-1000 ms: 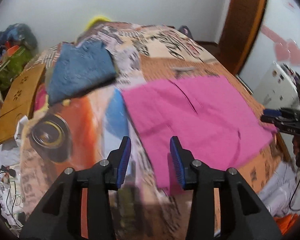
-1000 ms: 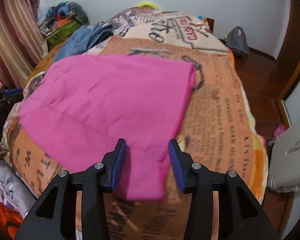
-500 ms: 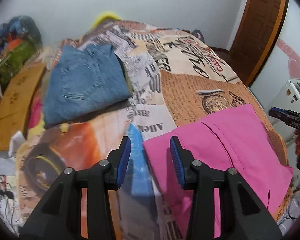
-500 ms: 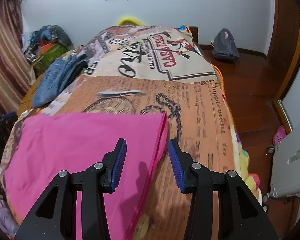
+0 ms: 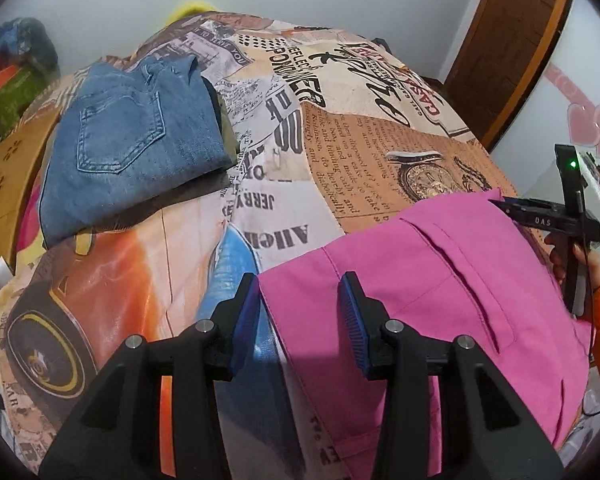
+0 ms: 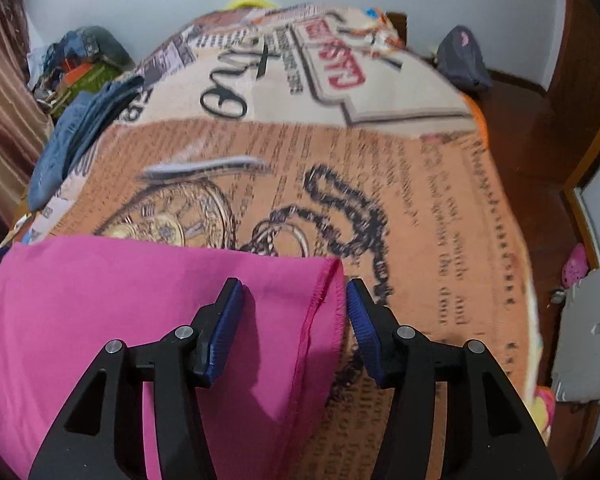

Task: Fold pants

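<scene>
Far ahead and to the left of my left gripper point(image 5: 298, 308) I see folded blue jeans point(image 5: 134, 144) on the newspaper-print bedspread point(image 5: 340, 128), well apart from the work. My left gripper stands wide open with nothing between its blue pads; the near left corner of the pink pants point(image 5: 428, 280) lies directly between and beyond the fingertips, and the fabric spreads off to the right. At the far right edge of that view I see my right gripper point(image 5: 504, 208), its tip at the far corner of the pink fabric. In the right wrist view, my right gripper point(image 6: 296, 304) is also wide open and grips nothing; the hemmed right-hand corner of the pink pants point(image 6: 140, 304) sits between its fingers, with the rest extending left.
</scene>
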A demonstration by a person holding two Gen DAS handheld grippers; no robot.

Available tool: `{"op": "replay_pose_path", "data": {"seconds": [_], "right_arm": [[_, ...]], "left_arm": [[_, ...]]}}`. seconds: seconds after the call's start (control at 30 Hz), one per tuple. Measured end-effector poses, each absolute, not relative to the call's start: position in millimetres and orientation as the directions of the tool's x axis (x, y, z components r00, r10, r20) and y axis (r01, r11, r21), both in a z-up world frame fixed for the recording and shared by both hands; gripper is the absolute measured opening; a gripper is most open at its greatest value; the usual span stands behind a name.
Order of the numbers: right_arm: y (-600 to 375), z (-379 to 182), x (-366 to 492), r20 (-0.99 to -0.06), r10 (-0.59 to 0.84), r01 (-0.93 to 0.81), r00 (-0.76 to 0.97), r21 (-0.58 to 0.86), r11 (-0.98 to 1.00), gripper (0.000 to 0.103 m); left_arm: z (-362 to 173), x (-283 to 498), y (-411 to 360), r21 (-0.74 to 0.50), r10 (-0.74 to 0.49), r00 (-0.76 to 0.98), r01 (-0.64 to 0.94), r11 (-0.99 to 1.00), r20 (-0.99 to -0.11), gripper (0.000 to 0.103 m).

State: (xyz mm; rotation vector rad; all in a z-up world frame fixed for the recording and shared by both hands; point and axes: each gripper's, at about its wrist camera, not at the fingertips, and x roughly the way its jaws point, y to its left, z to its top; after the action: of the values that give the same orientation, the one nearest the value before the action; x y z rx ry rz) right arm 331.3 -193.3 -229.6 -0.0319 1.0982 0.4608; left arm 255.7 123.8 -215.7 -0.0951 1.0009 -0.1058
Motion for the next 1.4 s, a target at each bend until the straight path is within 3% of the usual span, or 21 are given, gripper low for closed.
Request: {"op": "replay_pose_path", "data": {"seconds": [0.1,0.17,0.2,0.37,0.67,0.83,0.87,0.97,1.03,1.23,1.4], "right_arm": [[-195,-233,331,-0.855,0.359,-0.377,0.374,0.213,0.901,0.046],[-197,-233,332,-0.850,0.369,-0.382,0.376,0.221,0.898,0.013],[-196,-233,332,-0.855,0.356,-0.384,0.377,0.206,0.900,0.008],[-193,-229,330,-0.843,0.329,-0.399,0.426,0.151,0.904,0.003],[-204,-228,338,-0.862,0.223,-0.344,0.455,0.061,0.937,0.003],[-213,-195,321,-0.843,0.271,-0.347,0.464,0.109,0.932,0.005],[-213,-183,313,-0.833,0.276,-0.360,0.480,0.100,0.927,0.007],[-210,-157,291,-0.804,0.299,-0.392,0.514,0.090,0.915,0.019],[-207,-142,277,-0.780,0.327,-0.412,0.533,0.098,0.906,0.023],[-191,-112,232,-0.734,0.394,-0.473,0.553,0.113,0.874,0.024],[-178,-101,197,-0.694,0.451,-0.508,0.561,0.142,0.850,0.035]], "left_arm": [[-218,256,122,-0.106,-0.112,0.533,0.042,0.993,-0.838,0.042],[-220,257,122,-0.078,-0.082,0.531,0.030,0.996,-0.843,0.042],[-221,257,122,-0.064,-0.067,0.530,0.024,0.998,-0.845,0.042],[-225,256,126,-0.058,-0.053,0.528,0.007,0.998,-0.848,0.042],[-224,252,126,0.027,0.032,0.523,-0.017,1.000,-0.851,0.042],[-201,236,129,0.016,0.034,0.539,-0.038,0.999,-0.842,0.042],[-194,229,129,0.008,0.030,0.550,-0.042,0.999,-0.835,0.046],[-175,213,124,0.002,0.035,0.579,-0.057,0.998,-0.815,0.074],[-164,201,120,0.001,0.037,0.608,-0.060,0.998,-0.793,0.077],[-141,167,104,-0.029,0.001,0.654,-0.035,0.999,-0.757,0.083],[-141,144,94,-0.084,-0.052,0.656,-0.018,0.996,-0.753,0.086]]}}
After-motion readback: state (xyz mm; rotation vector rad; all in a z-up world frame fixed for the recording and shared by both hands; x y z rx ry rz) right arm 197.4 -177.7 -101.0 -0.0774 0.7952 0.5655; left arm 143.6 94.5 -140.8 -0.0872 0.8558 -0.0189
